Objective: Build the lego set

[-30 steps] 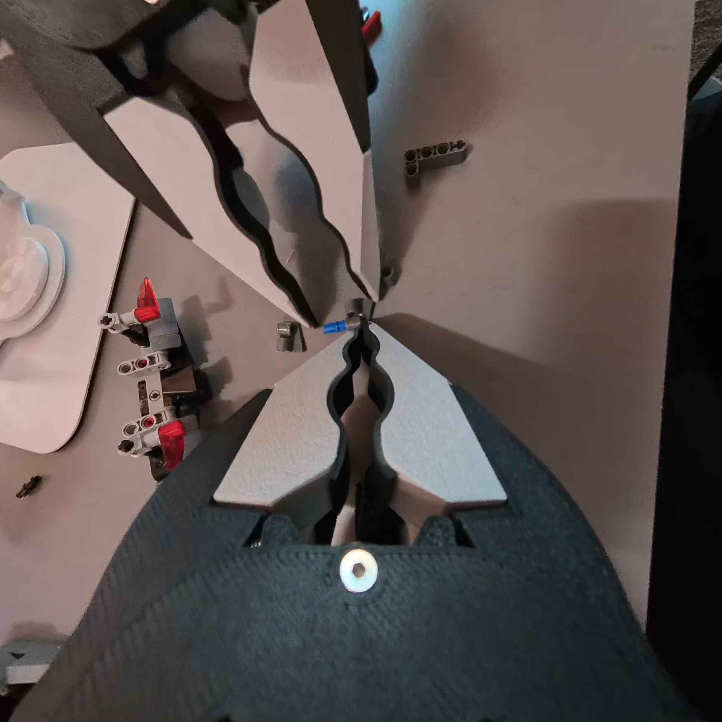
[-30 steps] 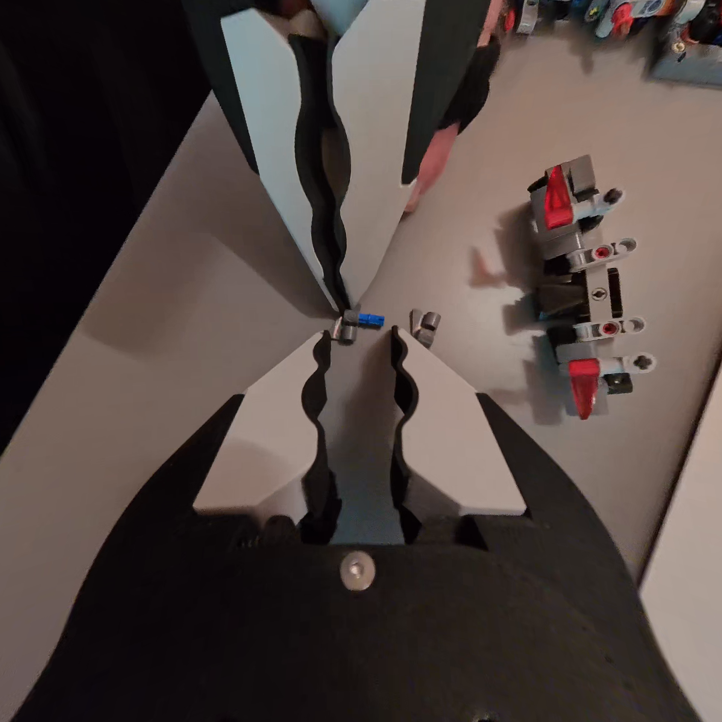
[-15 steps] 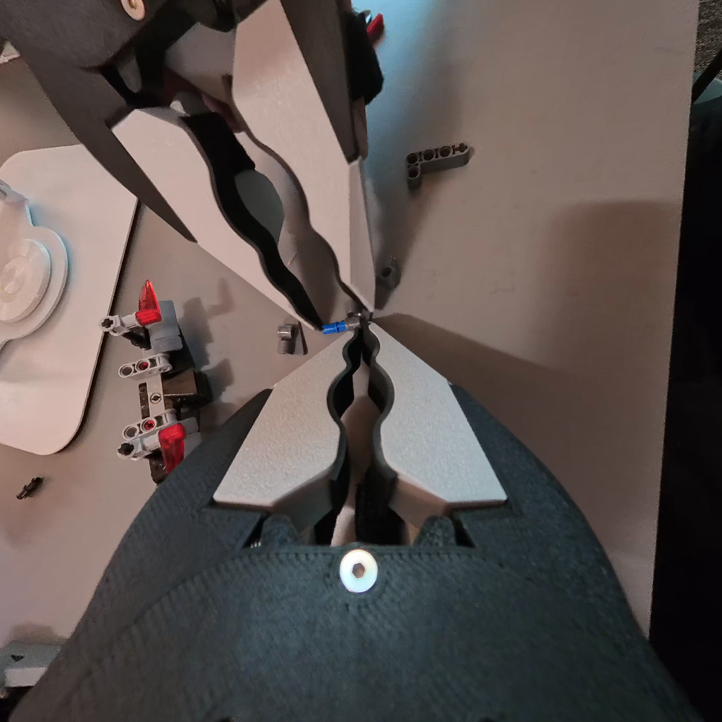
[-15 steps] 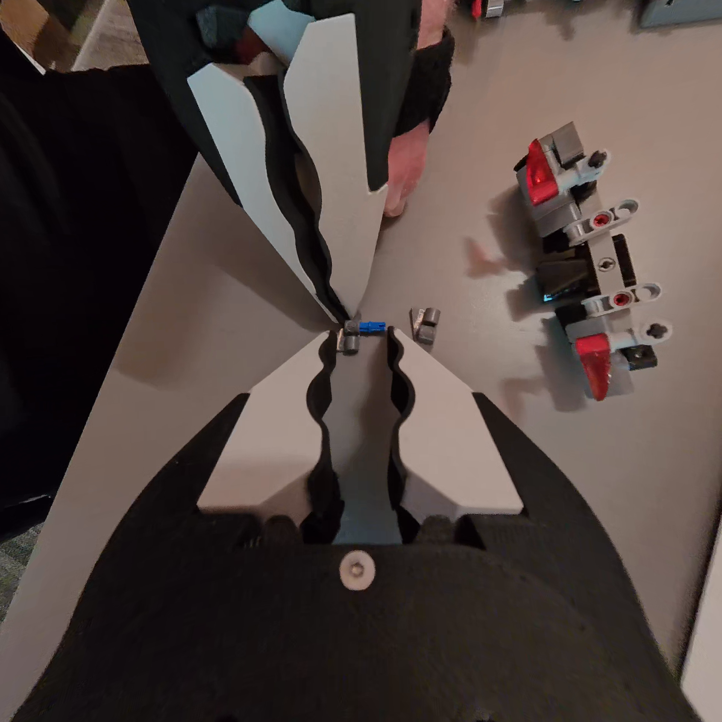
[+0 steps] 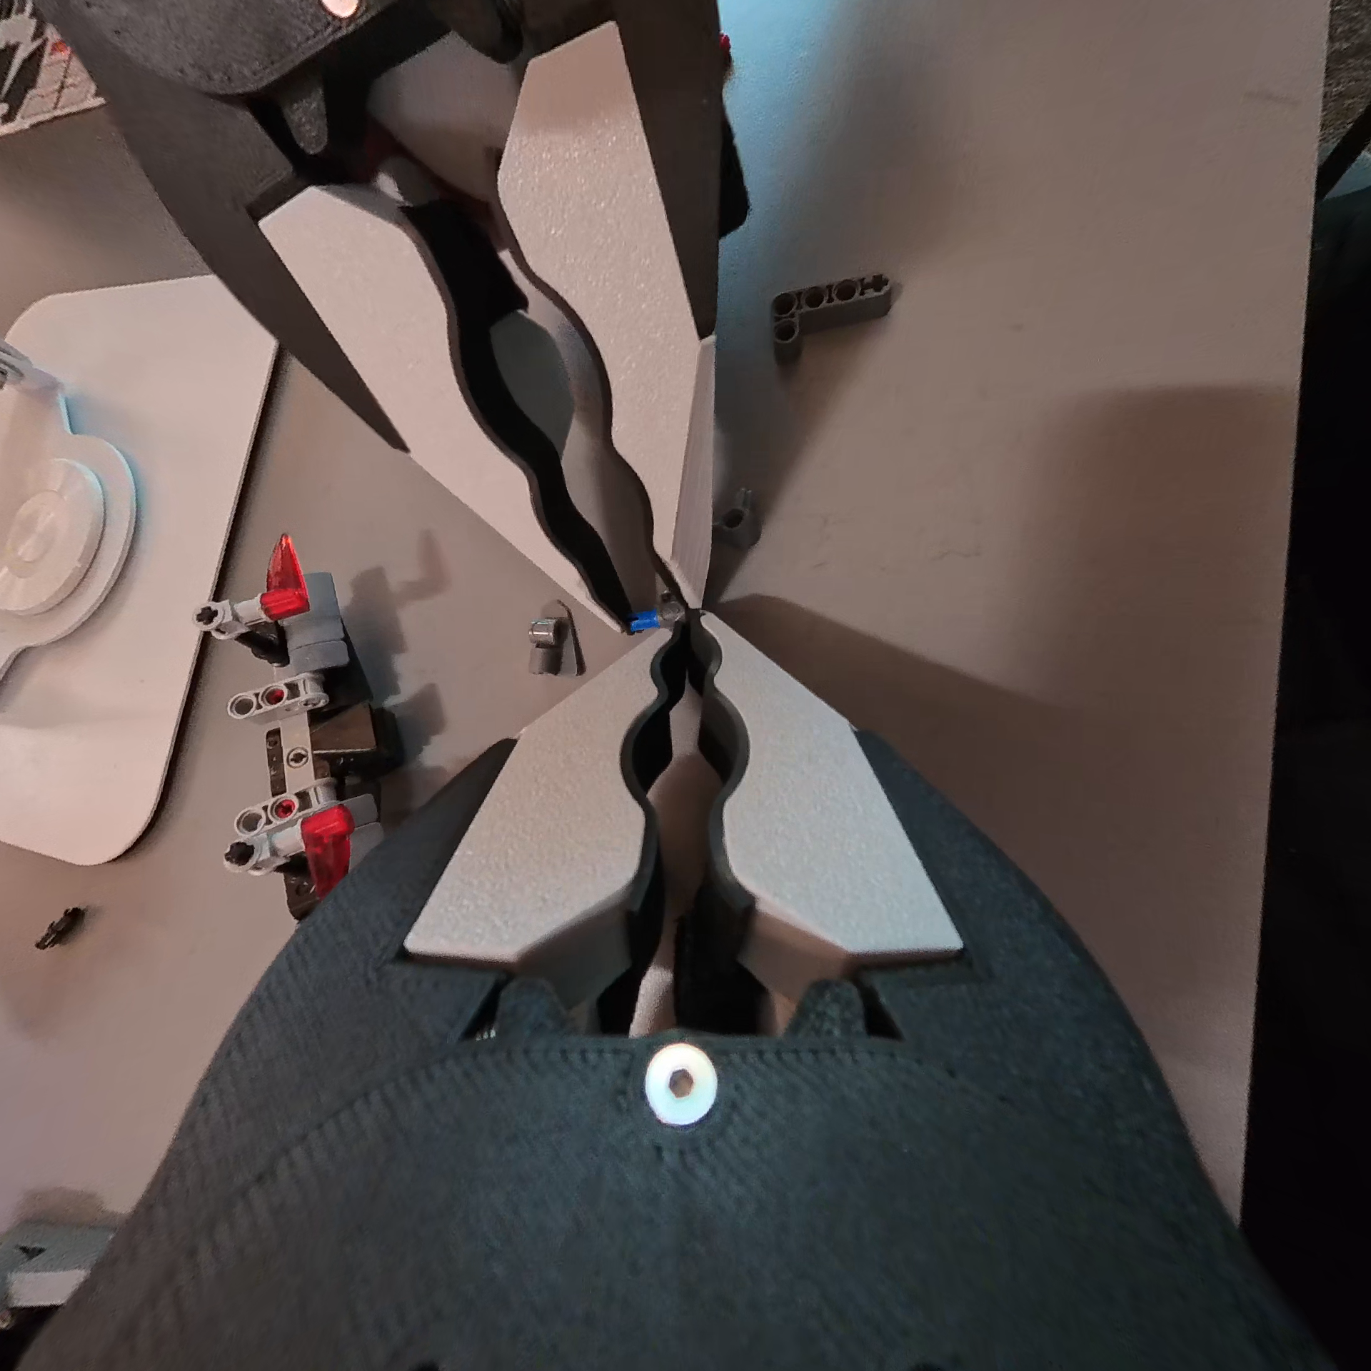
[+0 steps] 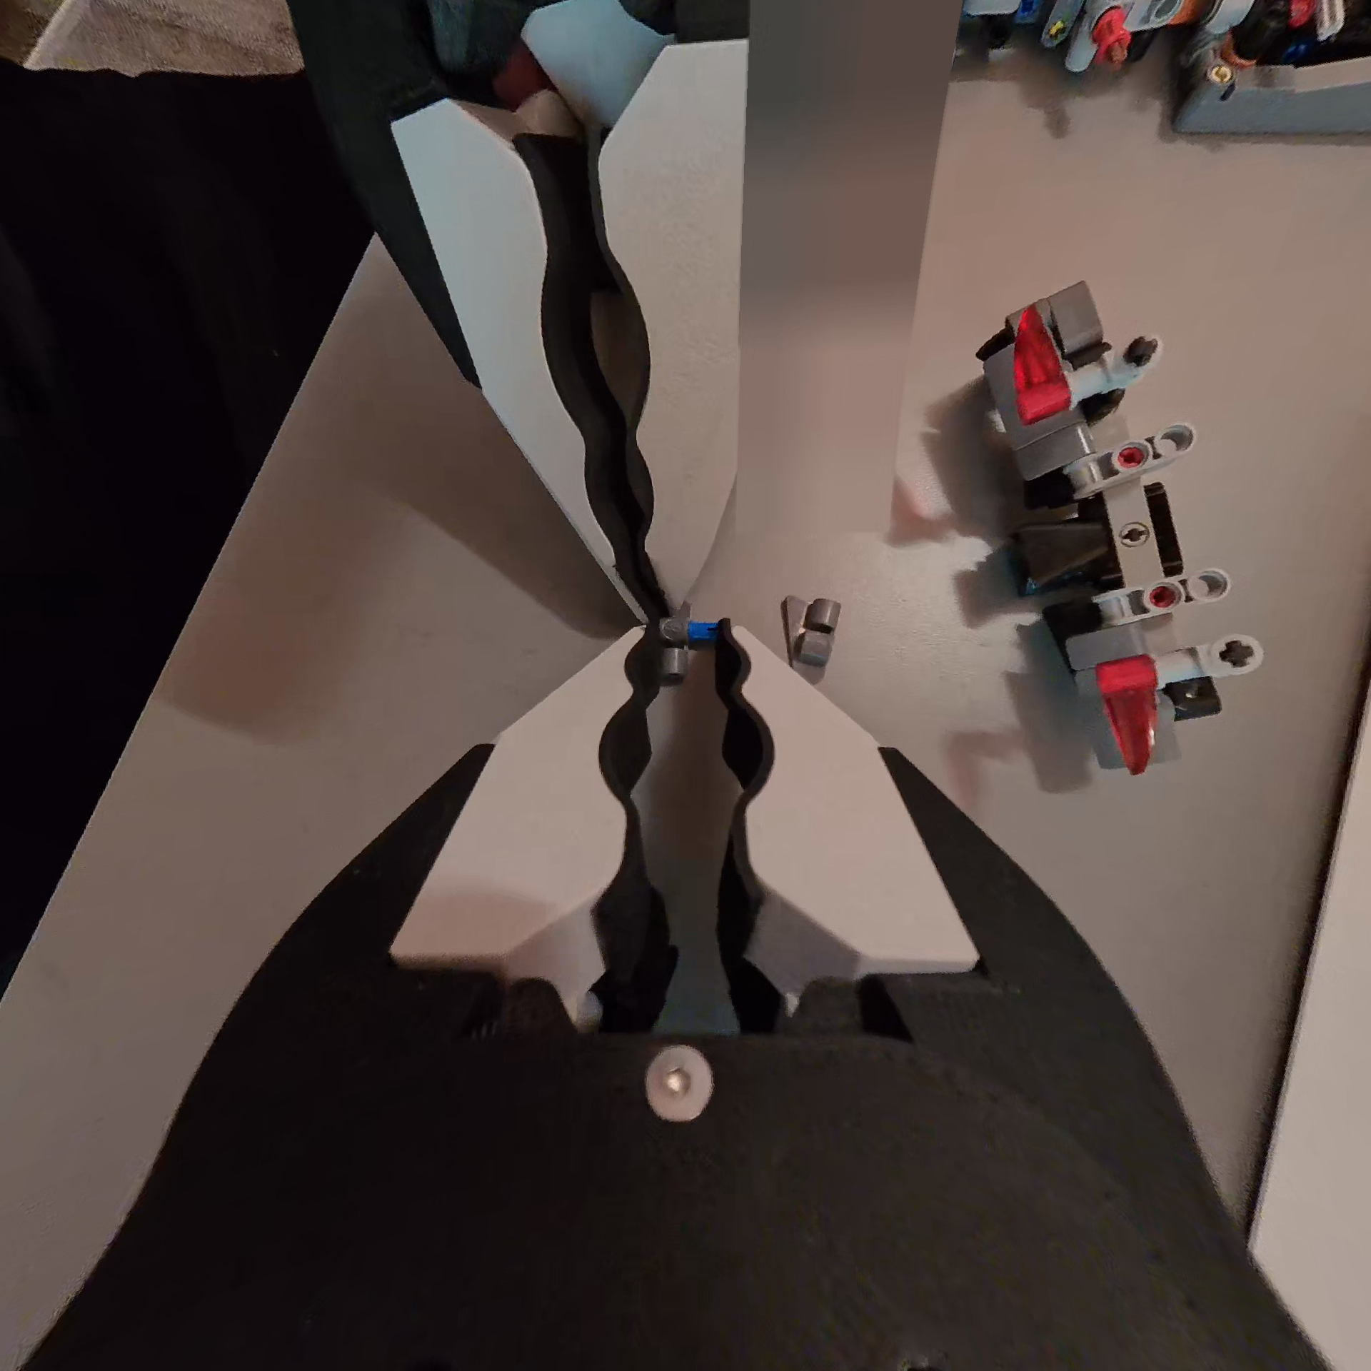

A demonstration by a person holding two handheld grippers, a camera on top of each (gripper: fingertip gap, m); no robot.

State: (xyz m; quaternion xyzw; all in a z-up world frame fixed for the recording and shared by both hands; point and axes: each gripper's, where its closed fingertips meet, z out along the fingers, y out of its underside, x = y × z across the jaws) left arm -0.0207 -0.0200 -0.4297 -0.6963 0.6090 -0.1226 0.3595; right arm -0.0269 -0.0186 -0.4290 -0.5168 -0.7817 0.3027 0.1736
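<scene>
My left gripper [image 5: 686,632] is shut on a small grey connector [image 5: 672,613] with a blue pin [image 5: 642,620] sticking out of its side, held just above the table. My right gripper [image 6: 688,638] meets it tip to tip. Its jaws have narrowed around the piece: one fingertip [image 6: 644,653] touches the grey connector [image 6: 674,644] and the other touches the end of the blue pin [image 6: 701,630]. The partly built model [image 5: 297,742], grey and black with red translucent pieces, lies on the table; in the right wrist view [image 6: 1098,534] it is to the right.
A loose grey connector [image 6: 812,630] lies beside the grippers. A grey L-shaped beam [image 5: 823,304], a small grey part [image 5: 734,515] and a black pin [image 5: 56,927] lie around. A white board [image 5: 111,564] is at the left. Loose parts [image 6: 1113,30] sit far off. The table edge [image 5: 1283,668] is close. The grippers are tip to tip, or close to it.
My right gripper's jaws have closed from wide apart to touching the connector and the blue pin. The left gripper has kept its hold, nearly still.
</scene>
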